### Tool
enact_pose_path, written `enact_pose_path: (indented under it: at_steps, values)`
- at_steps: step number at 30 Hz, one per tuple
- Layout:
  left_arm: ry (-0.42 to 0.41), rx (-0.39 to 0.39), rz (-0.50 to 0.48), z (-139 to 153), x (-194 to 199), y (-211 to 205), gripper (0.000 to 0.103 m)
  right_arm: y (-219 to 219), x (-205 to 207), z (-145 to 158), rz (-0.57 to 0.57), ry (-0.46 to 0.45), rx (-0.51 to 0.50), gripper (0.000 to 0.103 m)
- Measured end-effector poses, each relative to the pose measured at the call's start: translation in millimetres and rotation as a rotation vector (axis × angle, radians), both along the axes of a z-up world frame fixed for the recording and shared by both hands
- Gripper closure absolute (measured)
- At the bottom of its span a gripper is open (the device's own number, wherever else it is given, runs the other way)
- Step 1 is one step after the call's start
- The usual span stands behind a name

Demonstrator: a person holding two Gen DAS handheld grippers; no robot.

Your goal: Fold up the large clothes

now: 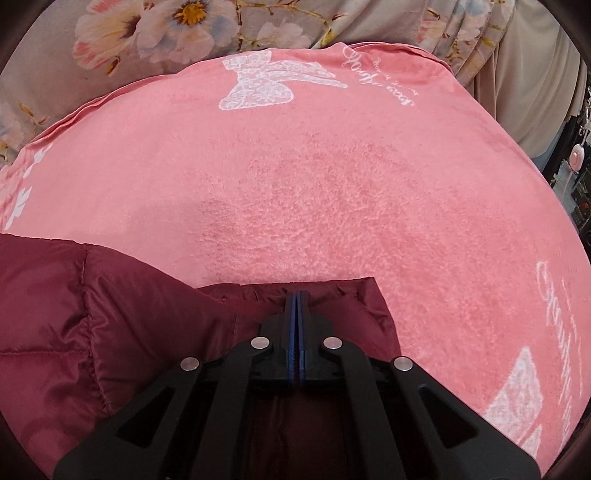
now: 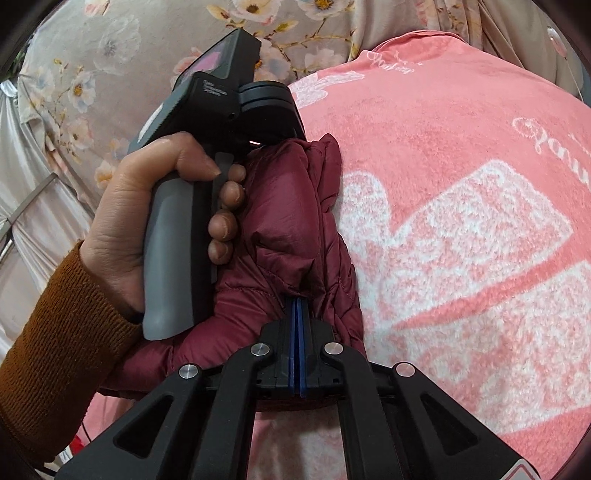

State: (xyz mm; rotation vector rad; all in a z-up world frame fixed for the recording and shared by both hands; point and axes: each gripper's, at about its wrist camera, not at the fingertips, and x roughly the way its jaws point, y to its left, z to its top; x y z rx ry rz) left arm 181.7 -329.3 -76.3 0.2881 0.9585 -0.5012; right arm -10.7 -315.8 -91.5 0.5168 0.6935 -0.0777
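Quilted maroon jacket (image 1: 110, 314) bunched on fuzzy pink blanket (image 1: 332, 203).

a home bedroom: pink fleece blanket (image 1: 295, 177), floral bedding (image 1: 155, 33).

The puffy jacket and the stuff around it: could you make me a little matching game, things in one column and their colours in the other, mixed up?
Things:
1. jacket
2. blanket under the jacket
3. sleeve of the person holding the tool
4. bow print on the blanket

Colours:
A. white
B. rust brown
C. dark red
D. pink

Pairs: 1-C, 2-D, 3-B, 4-A
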Motion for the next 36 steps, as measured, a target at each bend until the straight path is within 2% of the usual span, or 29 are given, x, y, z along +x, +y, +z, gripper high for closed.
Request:
enact_pose_path:
  at_steps: [9,22,24,26,28,29,30,31,32,33,34,36]
  values:
    - [-0.058,0.017,0.001,-10,-1,-4,0.103,25,5,2,-0.019,0.018,-0.183,0.103]
    - [-0.106,0.040,0.008,-11,-5,-7,0.103,27,5,3,-0.021,0.017,-0.208,0.102]
    - [-0.095,0.008,0.008,-4,-5,-1,0.102,28,3,4,-0.015,0.003,-0.197,0.102]
    - [-0.078,-0.057,0.034,10,-10,17,0.102,25,0,5,-0.011,-0.012,-0.175,0.102]
    - [-0.034,-0.158,0.077,34,-22,48,0.100,23,-3,10,-0.003,-0.023,-0.157,0.100]
    - [-0.018,-0.203,0.094,48,-32,68,0.089,21,-4,14,0.000,-0.020,-0.154,0.099]
    - [-0.012,-0.243,0.107,61,-43,90,0.066,19,-6,20,0.000,-0.022,-0.155,0.097]
    - [-0.012,-0.261,0.124,71,-50,106,0.052,17,-9,31,-0.007,-0.041,-0.156,0.086]
    - [-0.016,-0.291,0.145,81,-60,128,0.035,15,-11,37,-0.016,-0.055,-0.155,0.061]
    - [-0.024,-0.320,0.182,90,-69,158,0.025,11,-12,48,-0.031,-0.082,-0.143,0.047]
    - [-0.028,-0.329,0.206,94,-72,177,0.021,6,-11,55,-0.037,-0.100,-0.131,0.034]
    - [-0.013,-0.354,0.285,96,-77,225,0.011,-1,-3,66,-0.031,-0.118,-0.088,0.033]
